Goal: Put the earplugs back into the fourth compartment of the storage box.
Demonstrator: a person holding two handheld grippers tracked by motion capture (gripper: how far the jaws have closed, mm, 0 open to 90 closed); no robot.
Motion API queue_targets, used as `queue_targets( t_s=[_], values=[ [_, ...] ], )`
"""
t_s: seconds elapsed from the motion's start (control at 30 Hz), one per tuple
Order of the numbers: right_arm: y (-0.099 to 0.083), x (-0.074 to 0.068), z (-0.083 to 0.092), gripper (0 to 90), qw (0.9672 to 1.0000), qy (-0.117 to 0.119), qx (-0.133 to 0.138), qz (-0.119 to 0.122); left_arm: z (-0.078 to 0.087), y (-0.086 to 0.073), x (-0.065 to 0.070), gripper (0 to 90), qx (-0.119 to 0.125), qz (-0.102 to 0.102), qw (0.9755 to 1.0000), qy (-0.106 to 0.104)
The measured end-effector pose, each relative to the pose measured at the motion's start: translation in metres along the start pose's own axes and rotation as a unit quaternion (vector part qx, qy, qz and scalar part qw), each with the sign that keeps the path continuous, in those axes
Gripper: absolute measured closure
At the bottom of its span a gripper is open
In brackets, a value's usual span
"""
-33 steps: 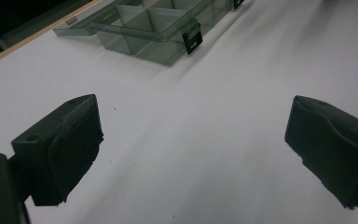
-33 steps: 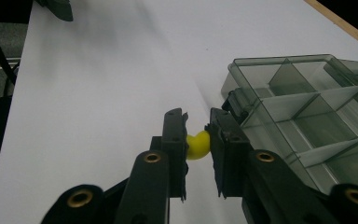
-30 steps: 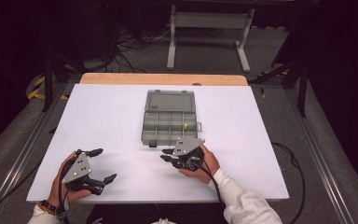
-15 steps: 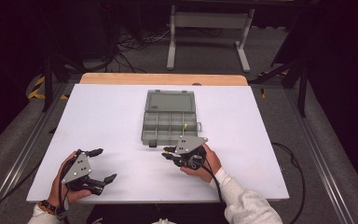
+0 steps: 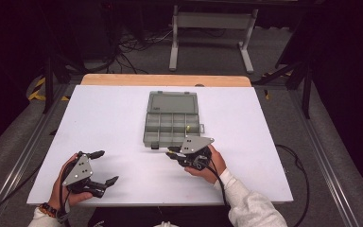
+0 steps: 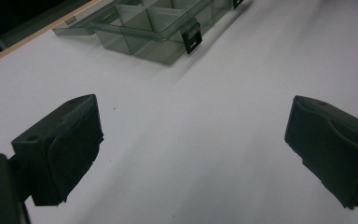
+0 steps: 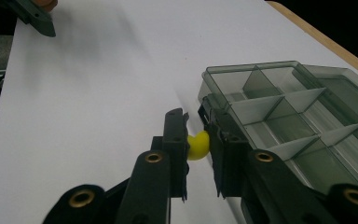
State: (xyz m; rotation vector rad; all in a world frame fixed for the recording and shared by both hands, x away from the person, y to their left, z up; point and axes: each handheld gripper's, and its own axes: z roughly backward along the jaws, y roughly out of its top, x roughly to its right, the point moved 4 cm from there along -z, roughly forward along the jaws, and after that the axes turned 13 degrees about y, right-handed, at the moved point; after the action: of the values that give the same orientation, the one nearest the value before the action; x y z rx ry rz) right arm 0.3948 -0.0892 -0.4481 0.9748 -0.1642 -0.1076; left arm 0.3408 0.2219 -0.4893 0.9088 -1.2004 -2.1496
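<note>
On white surface (image 5: 113, 123), right gripper (image 7: 196, 140) closed on small yellow piece (image 7: 198, 144) just beside near edge of grey compartment box (image 5: 172, 124), left gripper (image 5: 103, 166) wide open, holding nothing, well apart from box.

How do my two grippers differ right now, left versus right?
The left gripper has its jaws spread wide with only bare white table between them; the right gripper is closed on a small yellow piece. The left gripper sits well away from the compartment box; the right gripper sits at the box's near edge. Both are hand-held, low over the table.
</note>
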Motion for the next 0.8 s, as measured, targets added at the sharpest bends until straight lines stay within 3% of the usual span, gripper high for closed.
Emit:
queue_targets(
  t_s=[0.8],
  values=[
    [0.0, 0.017, 0.022, 78.3, 0.9988, -0.041, 0.023, -0.013, -0.001, 0.0, 0.0, 4.9, 0.0, 0.003, 1.0, -0.001]
  ],
)
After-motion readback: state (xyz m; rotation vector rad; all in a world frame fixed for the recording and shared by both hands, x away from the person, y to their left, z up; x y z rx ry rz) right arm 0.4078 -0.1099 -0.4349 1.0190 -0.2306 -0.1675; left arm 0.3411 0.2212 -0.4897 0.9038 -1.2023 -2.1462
